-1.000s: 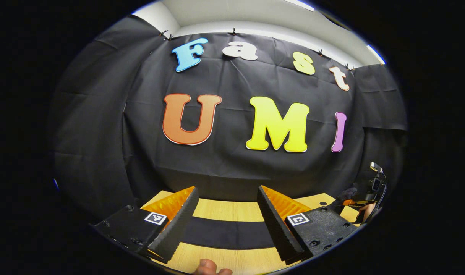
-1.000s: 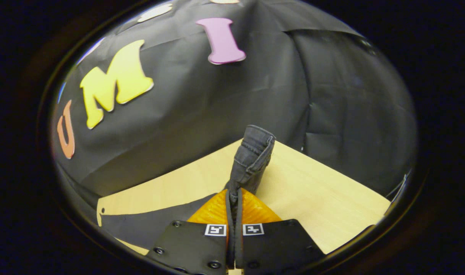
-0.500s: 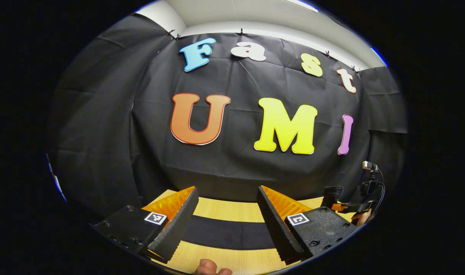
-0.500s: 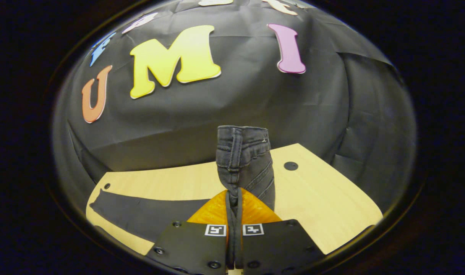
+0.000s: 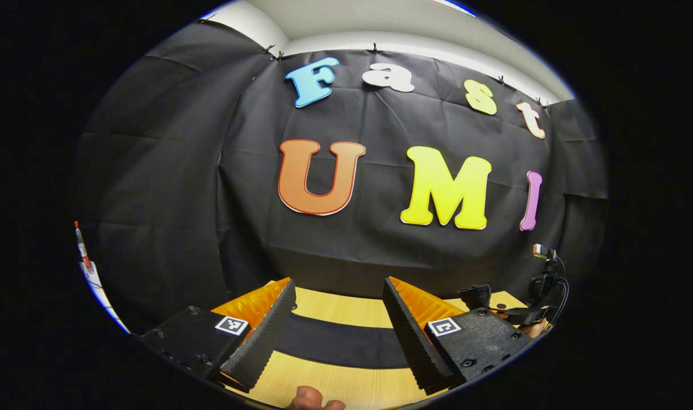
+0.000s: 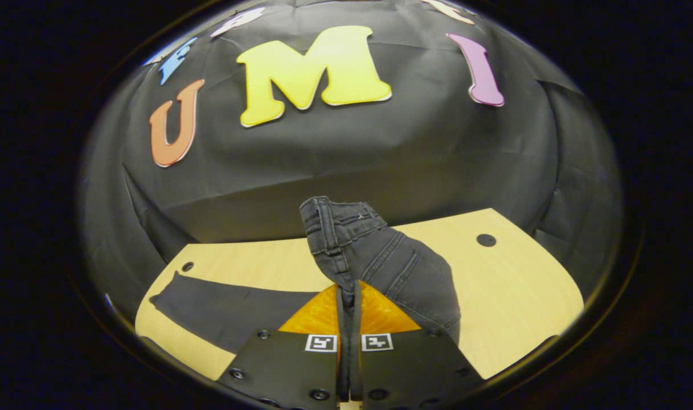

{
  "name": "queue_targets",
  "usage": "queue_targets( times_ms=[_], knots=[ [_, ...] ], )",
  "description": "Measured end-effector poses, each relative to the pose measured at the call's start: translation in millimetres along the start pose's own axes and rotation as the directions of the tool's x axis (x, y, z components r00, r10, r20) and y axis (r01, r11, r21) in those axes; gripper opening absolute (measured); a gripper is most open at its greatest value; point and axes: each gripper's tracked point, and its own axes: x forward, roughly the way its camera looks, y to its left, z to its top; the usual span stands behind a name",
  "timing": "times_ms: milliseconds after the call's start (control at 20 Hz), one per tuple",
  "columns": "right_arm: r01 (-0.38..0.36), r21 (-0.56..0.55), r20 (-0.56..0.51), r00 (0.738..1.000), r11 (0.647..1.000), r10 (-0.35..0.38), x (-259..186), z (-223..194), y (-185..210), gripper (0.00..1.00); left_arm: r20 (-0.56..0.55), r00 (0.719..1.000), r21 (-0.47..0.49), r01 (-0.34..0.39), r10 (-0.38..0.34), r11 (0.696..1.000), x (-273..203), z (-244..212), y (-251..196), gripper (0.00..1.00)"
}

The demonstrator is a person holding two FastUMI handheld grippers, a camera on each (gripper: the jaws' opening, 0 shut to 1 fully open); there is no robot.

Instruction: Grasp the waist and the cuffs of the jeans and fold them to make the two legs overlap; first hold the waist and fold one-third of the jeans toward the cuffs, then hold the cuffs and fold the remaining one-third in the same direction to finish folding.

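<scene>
Waistband pinched tight between my right gripper (image 6: 349, 310), the top of the jeans (image 6: 380, 256) lifted off the wooden table (image 6: 511, 285) while the legs lie flat and stretch away to the left in the right gripper view. My left gripper (image 5: 337, 324) hangs spread wide and empty above a leg laid flat across the table. I judge this to be the first third-fold in hand; next I need to carry the waist over toward the cuffs and lay it down square, edges lined up, without dragging the legs.
</scene>
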Motion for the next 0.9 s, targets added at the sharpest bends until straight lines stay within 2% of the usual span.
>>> queue_targets(
  times_ms=[250,450,550,900],
  knots=[
    [-0.104,-0.03,-0.07,0.992,0.994,0.101,0,-7,5,0.01,0.001,0.999,0.022,-0.034,0.034,0.999,-8,-1,14,0.98],
    [-0.191,-0.09,-0.15,0.973,0.977,0.177,-2,-13,5,0.01,0.002,0.999,0.02,-0.054,0.054,0.998,-13,-1,23,0.98],
    [-0.199,-0.15,-0.182,0.968,0.968,0.171,2,-18,-7,0.01,0.001,0.998,0.017,-0.064,0.064,0.998,-14,-3,27,0.98],
    [-0.214,-0.176,-0.207,0.962,0.961,0.176,6,-26,-1,0.0,-0.003,0.998,0.008,-0.06,0.06,0.998,-13,-7,29,0.99]
  ],
)
